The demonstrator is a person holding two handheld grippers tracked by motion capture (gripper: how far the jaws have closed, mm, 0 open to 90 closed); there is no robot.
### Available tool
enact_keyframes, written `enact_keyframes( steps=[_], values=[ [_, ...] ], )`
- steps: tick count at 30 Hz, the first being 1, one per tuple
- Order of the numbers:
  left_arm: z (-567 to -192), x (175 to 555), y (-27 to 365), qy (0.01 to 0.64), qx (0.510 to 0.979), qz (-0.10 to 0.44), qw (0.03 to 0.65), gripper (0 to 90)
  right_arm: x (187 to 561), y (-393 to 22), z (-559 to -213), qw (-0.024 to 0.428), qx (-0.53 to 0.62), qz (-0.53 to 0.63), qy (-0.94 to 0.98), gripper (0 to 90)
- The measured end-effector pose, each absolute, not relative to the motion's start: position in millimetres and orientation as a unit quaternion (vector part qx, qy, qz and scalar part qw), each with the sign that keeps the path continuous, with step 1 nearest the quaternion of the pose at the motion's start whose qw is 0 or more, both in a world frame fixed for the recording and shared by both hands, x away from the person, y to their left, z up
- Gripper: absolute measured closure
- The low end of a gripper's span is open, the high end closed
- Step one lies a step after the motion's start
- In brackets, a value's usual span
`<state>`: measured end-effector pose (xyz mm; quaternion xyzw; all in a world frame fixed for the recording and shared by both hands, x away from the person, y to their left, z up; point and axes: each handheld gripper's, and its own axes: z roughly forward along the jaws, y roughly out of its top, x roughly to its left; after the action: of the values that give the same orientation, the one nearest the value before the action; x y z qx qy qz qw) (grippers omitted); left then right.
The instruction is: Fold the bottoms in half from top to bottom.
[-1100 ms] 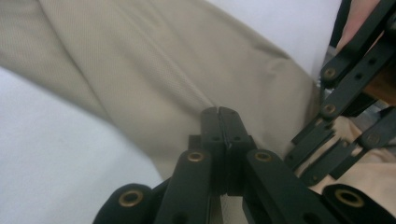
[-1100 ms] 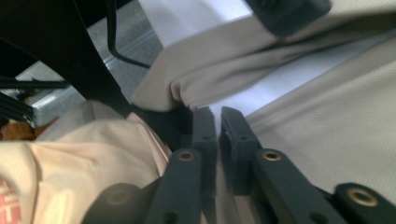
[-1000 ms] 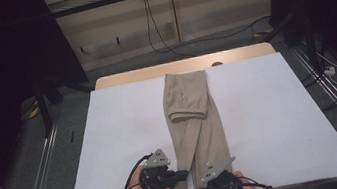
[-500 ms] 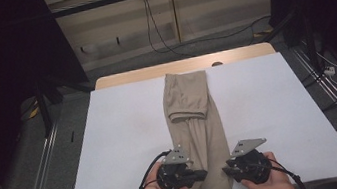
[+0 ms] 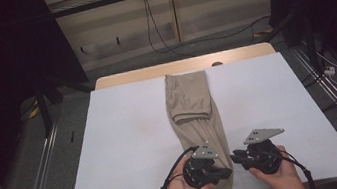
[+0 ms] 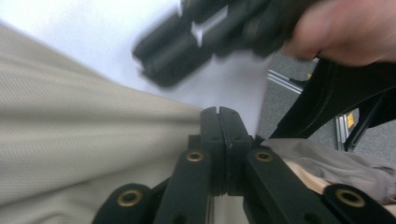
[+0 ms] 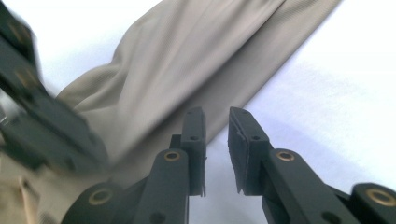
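Observation:
Beige trousers (image 5: 190, 101) lie folded lengthwise down the middle of the white table (image 5: 128, 146), waist end doubled over at the far side. My left gripper (image 5: 227, 171) is at their near end, pointing right, its jaws pressed together with nothing seen between them (image 6: 218, 112); the trousers (image 6: 70, 140) lie to its left. My right gripper (image 5: 234, 157) faces it from the right over the trousers' right edge. Its jaws (image 7: 216, 119) have just been closing and stand a little apart, with nothing between them. The trousers (image 7: 187, 60) run away beyond them.
A wooden strip (image 5: 182, 66) borders the table's far edge. Metal rails (image 5: 41, 169) run along the floor on both sides, and cables (image 5: 335, 74) lie at the right. Dark stands flank the table. Bare white surface lies left and right of the trousers.
Both hands have moved right along the front edge. The left gripper went from the bare table onto the trousers' near end. The right gripper shifted off the trousers to their right edge.

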<state>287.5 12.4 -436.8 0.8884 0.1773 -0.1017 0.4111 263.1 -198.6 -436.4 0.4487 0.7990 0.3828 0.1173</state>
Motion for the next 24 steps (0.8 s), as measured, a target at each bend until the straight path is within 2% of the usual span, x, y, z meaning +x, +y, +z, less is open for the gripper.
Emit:
enact_keyframes(
  steps=[2, 4, 8, 9, 11, 13, 16, 17, 18, 20, 24],
  values=[
    [-438.3, 287.9, 18.6, 0.178, 0.891, -0.097, 0.406, 81.4, 268.6, -198.6, -436.6, 0.114, 0.452, 0.388, 0.795, 76.4],
    [-433.8, 290.0, 30.0, 0.186, 0.886, -0.094, 0.414, 66.7, 274.5, -196.1, -435.9, 0.104, 0.447, 0.401, 0.793, 73.7],
    [-427.0, 298.5, 64.4, 0.203, 0.882, -0.061, 0.421, 69.4, 285.1, -183.4, -438.4, 0.083, 0.428, 0.400, 0.806, 68.5],
    [-427.6, 300.7, 71.4, 0.209, 0.881, -0.053, 0.420, 72.5, 287.6, -179.5, -441.2, 0.087, 0.427, 0.385, 0.814, 67.0],
    [-433.3, 307.1, 88.3, 0.225, 0.883, -0.028, 0.411, 71.8, 288.8, -174.9, -446.7, 0.084, 0.421, 0.372, 0.823, 65.6],
    [-439.4, 310.6, 94.0, 0.233, 0.884, -0.024, 0.405, 70.7, 285.9, -169.9, -450.2, 0.101, 0.415, 0.359, 0.830, 64.1],
    [-443.5, 308.8, 84.4, 0.211, 0.891, -0.007, 0.402, 67.1, 282.5, -163.6, -449.6, 0.131, 0.398, 0.342, 0.841, 71.7],
    [-443.6, 307.4, 80.6, 0.206, 0.893, -0.004, 0.399, 65.3, 281.7, -162.3, -449.8, 0.130, 0.384, 0.344, 0.847, 81.1],
    [-443.9, 304.8, 73.8, 0.195, 0.898, 0.001, 0.395, 65.5, 281.2, -161.6, -449.6, 0.132, 0.377, 0.342, 0.851, 86.3],
    [-445.4, 300.4, 64.4, 0.182, 0.905, 0.018, 0.383, 67.4, 280.6, -162.1, -449.1, 0.133, 0.384, 0.342, 0.847, 89.7],
    [-444.1, 300.2, 61.9, 0.182, 0.913, 0.019, 0.366, 90.0, 279.4, -172.9, -443.6, 0.116, 0.398, 0.370, 0.832, 90.0]
  ],
)
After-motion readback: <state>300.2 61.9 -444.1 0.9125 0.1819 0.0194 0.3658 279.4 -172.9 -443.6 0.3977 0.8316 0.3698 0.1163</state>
